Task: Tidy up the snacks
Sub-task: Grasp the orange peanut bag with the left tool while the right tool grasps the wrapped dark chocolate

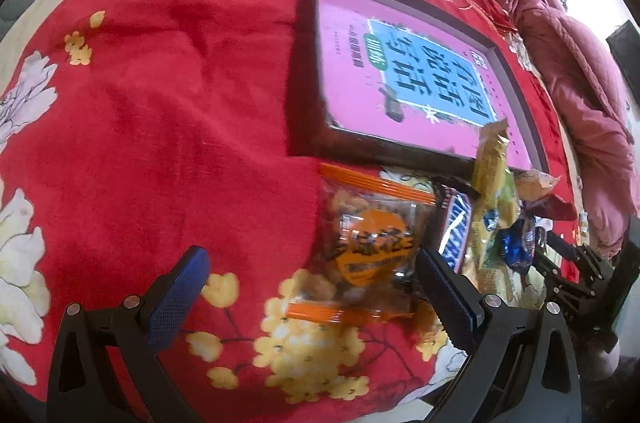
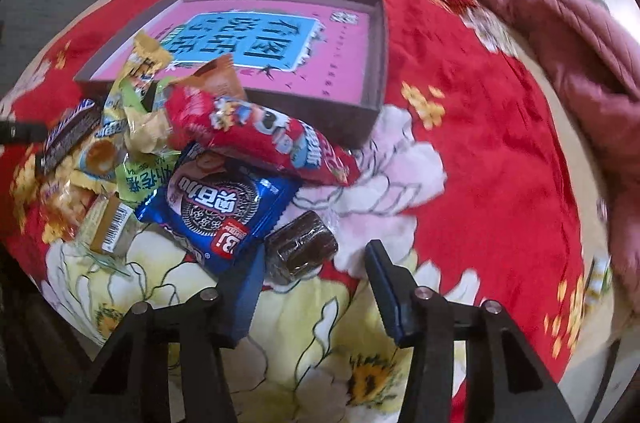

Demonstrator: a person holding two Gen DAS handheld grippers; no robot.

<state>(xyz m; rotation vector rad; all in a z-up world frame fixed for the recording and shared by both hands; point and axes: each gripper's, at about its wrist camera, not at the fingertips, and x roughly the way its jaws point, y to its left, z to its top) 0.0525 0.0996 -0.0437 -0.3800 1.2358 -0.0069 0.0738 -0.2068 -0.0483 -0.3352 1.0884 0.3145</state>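
A pile of snacks lies on a red flowered blanket before a shallow dark box with a pink bottom point(image 1: 404, 79) point(image 2: 280, 51). In the left wrist view my left gripper point(image 1: 312, 279) is open, its fingers either side of a clear orange-trimmed snack packet point(image 1: 372, 243); a Snickers bar point(image 1: 456, 223) lies beside it. In the right wrist view my right gripper point(image 2: 316, 275) is open, just in front of a dark brown wrapped cake point(image 2: 300, 247). A blue Oreo packet point(image 2: 224, 207) and a red biscuit packet point(image 2: 260, 139) lie close by.
A pink quilted duvet point(image 2: 560, 35) point(image 1: 568, 63) is bunched along the right edge of the bed. Yellow and green packets point(image 2: 136, 95) lean on the box's near wall. The right gripper's black frame point(image 1: 576, 263) shows at the left view's right side.
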